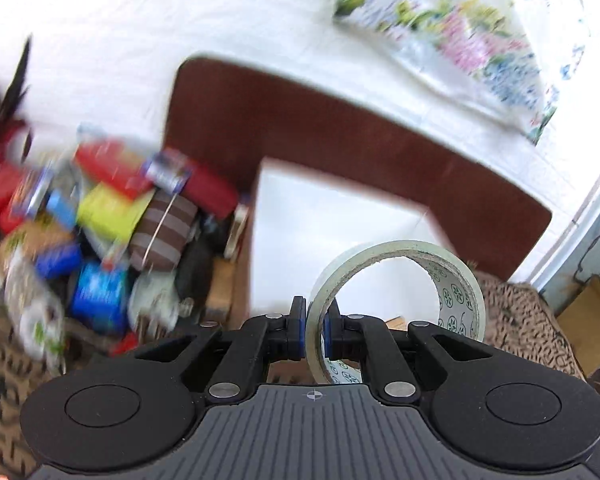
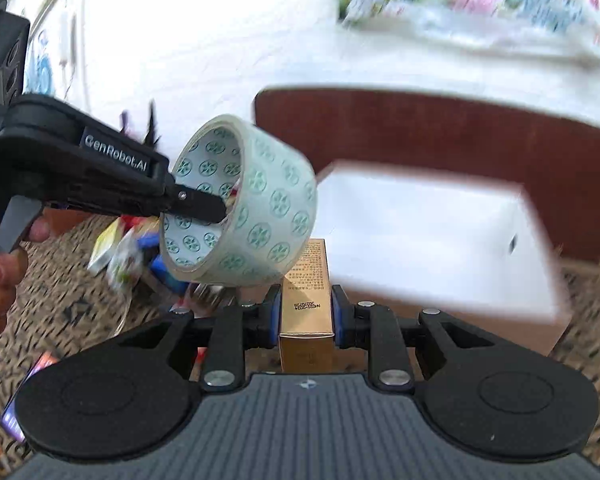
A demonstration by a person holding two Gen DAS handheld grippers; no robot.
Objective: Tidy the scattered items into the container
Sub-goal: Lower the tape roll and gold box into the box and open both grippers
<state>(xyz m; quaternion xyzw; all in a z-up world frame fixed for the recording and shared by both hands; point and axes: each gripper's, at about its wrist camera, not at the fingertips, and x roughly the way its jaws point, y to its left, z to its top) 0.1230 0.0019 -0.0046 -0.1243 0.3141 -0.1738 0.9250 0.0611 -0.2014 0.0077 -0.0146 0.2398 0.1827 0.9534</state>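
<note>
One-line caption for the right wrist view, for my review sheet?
Right gripper clamps a gold carton; left gripper holds a tape roll before the white container.

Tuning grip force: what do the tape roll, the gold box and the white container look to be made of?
Tape roll: glossy clear plastic film wound on a matte printed core, probably cardboard. Gold box: thin card by its sharp folded edges, with a satin metallic finish and fine print. White container: smooth, plain white; blur and glare leave plastic or coated board open.

Home bedroom: bed w/ white sheet (image 1: 140, 40), floral pillow (image 1: 460, 40) (wooden footboard (image 1: 300, 120)), patterned carpet (image 2: 80, 280)
</note>
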